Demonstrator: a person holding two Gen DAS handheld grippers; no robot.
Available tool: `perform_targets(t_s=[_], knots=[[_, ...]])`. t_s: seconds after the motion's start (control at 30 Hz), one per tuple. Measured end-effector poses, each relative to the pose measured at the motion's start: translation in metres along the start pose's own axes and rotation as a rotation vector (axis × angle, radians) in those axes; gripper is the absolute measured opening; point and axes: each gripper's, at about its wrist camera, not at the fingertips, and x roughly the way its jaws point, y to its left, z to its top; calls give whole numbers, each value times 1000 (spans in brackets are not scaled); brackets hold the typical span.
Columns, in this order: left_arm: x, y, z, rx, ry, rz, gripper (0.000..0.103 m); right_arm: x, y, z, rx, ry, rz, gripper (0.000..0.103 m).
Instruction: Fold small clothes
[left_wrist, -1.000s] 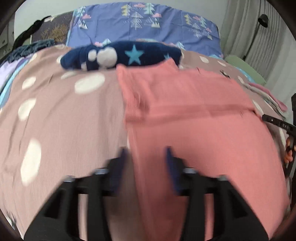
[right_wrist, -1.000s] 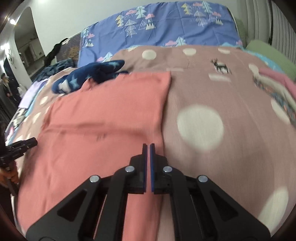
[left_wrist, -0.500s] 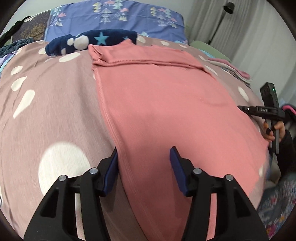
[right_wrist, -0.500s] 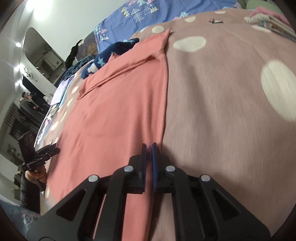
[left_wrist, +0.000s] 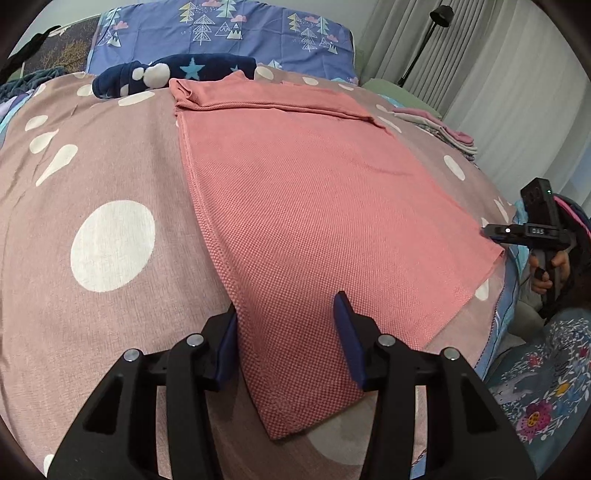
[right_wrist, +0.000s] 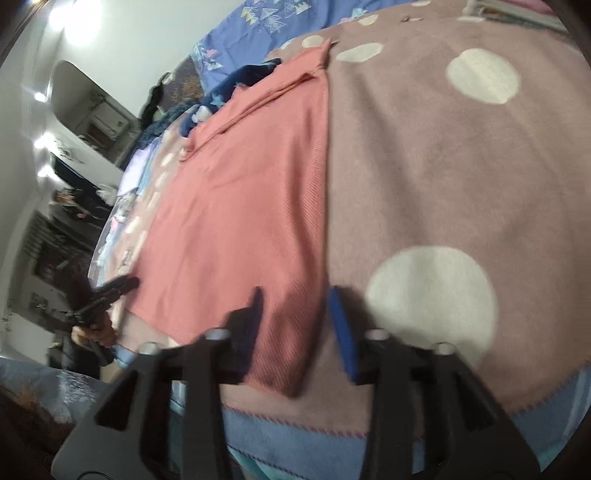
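A coral knit garment (left_wrist: 314, 206) lies flat on the mauve bedspread with white dots (left_wrist: 92, 166), its far end folded over. My left gripper (left_wrist: 286, 325) hovers over the garment's near left corner. Its jaws are closing with the cloth edge between them, and the pads do not press on it. In the right wrist view the same garment (right_wrist: 240, 192) runs away from my right gripper (right_wrist: 295, 314). Those jaws are opening, straddling the near right corner. Each view also shows the other hand: the right gripper (left_wrist: 491, 232) and the left gripper (right_wrist: 127, 284).
A navy fleece piece with stars (left_wrist: 177, 70) lies beyond the garment, before a blue tree-print pillow (left_wrist: 229, 33). Folded clothes (left_wrist: 443, 129) are stacked at the bed's right side. The bedspread's blue hem (right_wrist: 295, 435) marks the near edge. Curtains and a floor lamp (left_wrist: 439, 14) stand behind.
Both grippers slid back along the garment's side edges to its near corners. The right gripper, shut a moment ago, has spread its jaws. The left jaws have narrowed slightly.
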Motion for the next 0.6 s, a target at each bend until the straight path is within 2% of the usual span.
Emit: perform_targets(t_s=[0.17,0.2,0.3,0.37,0.4,0.43,0.6], knots=[[3,7,1,-20,-17,-16,49,2,-6,-5,14,15,18,42],[6,8,4,-32,-23,-22,49,4,-8,-3,25,15,49,45],[12,11,11,-56,-29,-43,48,13,-11,5,46,25,116,47],[10,8,10,-49,-21,-36,38,16,-11,9,44,34,130,47],[8,8,8,-44,-12,-35,23,14,-10,8,46,38,133,47],[4,8,5,-48,-4,-45,15,10,-11,4,43,49,141,47],[5,17,-1,-90,7,-92,15,10,-10,1,21,54,157,45]])
